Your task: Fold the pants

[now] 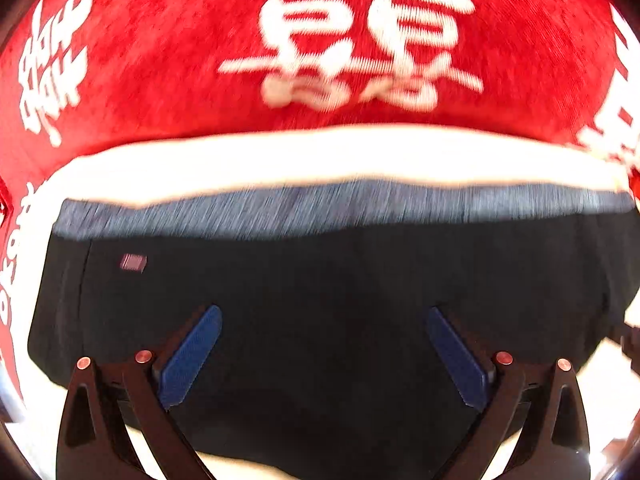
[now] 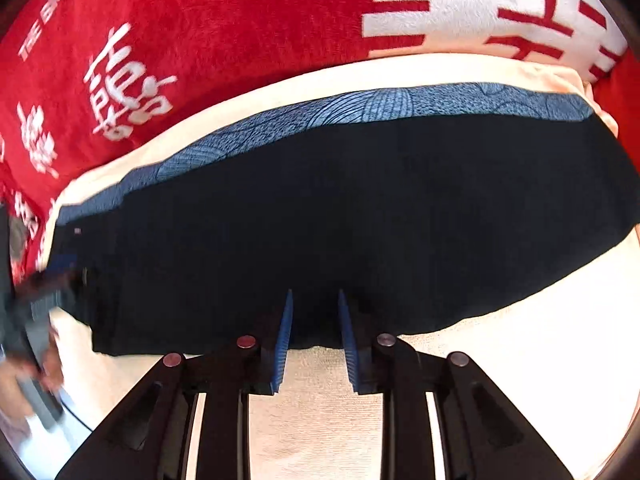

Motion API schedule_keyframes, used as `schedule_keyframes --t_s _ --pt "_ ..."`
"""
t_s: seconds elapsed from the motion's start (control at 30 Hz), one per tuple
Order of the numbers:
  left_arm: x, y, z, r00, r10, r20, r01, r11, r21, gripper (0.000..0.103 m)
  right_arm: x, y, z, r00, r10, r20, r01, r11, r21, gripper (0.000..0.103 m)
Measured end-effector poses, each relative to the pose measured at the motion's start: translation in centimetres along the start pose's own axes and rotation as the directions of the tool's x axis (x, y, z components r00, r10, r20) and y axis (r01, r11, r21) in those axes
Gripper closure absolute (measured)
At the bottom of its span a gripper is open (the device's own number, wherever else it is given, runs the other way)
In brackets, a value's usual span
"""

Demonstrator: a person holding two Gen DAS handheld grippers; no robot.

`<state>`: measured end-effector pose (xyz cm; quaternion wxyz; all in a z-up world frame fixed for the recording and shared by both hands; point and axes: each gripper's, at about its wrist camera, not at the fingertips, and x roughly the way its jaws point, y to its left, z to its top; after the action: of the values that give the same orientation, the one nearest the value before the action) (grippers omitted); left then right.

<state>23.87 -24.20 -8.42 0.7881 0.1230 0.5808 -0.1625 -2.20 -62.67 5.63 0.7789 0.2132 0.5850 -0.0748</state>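
The pants [image 1: 320,280] are black with a blue patterned band [image 1: 320,204] along the far edge. They lie folded flat on a cream cloth [image 1: 280,160]. My left gripper [image 1: 324,320] is wide open just above the black fabric, holding nothing. In the right wrist view the pants [image 2: 340,220] span the middle, with the blue band [image 2: 360,104] behind. My right gripper [image 2: 315,304] hovers at the near edge of the pants with its blue fingers [image 2: 285,336] a narrow gap apart, and nothing between them.
A red blanket with white characters [image 1: 160,60] lies beyond the cream cloth; it also shows in the right wrist view [image 2: 200,40]. The left gripper and a hand [image 2: 36,320] show at the left edge of the right wrist view.
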Motion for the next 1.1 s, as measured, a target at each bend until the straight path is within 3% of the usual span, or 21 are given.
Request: schedule_keyframes --t_s 0.13,0.23,0.27,0.37,0.43,0.57,0.6,0.67,0.77,0.87,0.97,1.0,1.1 --pt "1.9 -2.2 3.6 0.999 0.031 0.011 -0.031 0.999 -0.034 0.0 -0.5 1.2 1.8 0.992 0.115 0.048 -0.115 0.993 0.002 0.077" --pt "3.7 -4.5 5.9 0.998 0.063 -0.015 -0.064 0.997 -0.051 0.0 0.9 2.1 4.5 0.988 0.144 0.052 -0.144 0.99 0.0 0.077" --pt "4.0 -5.4 5.0 0.997 0.079 -0.023 -0.08 0.995 -0.058 0.0 1.6 2.4 5.2 0.988 0.144 0.047 -0.144 0.99 -0.004 0.077" --pt "5.6 -5.9 5.3 0.998 0.068 -0.015 -0.069 0.992 -0.102 0.0 4.7 3.0 7.2 0.993 0.114 0.015 -0.114 0.993 -0.009 0.077" --pt "6.3 -5.3 5.4 0.998 0.06 -0.014 -0.062 0.99 -0.13 0.0 5.7 2.8 8.0 0.994 0.105 0.042 -0.104 0.994 -0.019 0.08" --pt "7.4 -5.0 6.5 0.997 0.073 -0.015 -0.074 0.985 -0.153 0.0 6.1 1.8 10.3 0.996 0.007 0.092 -0.003 0.999 -0.05 0.08" --pt "7.3 -5.2 6.7 0.997 0.077 -0.019 -0.079 0.985 -0.152 0.0 6.0 1.1 10.8 0.994 -0.06 0.094 0.064 0.997 -0.037 0.081" --pt "6.4 -4.9 7.7 0.995 0.094 -0.017 -0.095 0.987 -0.133 0.0 5.1 -0.7 11.3 0.991 -0.093 0.101 0.09 0.995 0.031 0.078" --pt "3.7 -6.4 7.4 0.997 0.077 0.014 -0.076 0.994 -0.078 0.0 2.1 -3.8 10.3 0.986 -0.111 0.124 0.096 0.988 0.118 0.076" --pt "1.5 -8.0 5.7 0.999 0.052 0.014 -0.051 0.998 -0.034 0.0 0.1 -5.5 8.2 0.982 -0.146 0.123 0.13 0.983 0.128 0.076" --pt "2.8 -10.4 3.6 0.996 0.073 -0.042 -0.072 0.997 0.024 0.0 0.1 -8.1 5.6 0.975 -0.211 0.062 0.2 0.969 0.146 0.062" --pt "3.6 -10.8 2.8 0.994 0.085 -0.067 -0.083 0.996 0.032 0.0 0.4 -8.8 4.9 0.975 -0.218 0.049 0.208 0.966 0.156 0.062" --pt "3.9 -10.4 2.4 0.998 0.036 -0.044 -0.038 0.998 -0.047 0.0 0.2 -9.1 3.9 0.976 -0.202 0.082 0.189 0.971 0.148 0.062"
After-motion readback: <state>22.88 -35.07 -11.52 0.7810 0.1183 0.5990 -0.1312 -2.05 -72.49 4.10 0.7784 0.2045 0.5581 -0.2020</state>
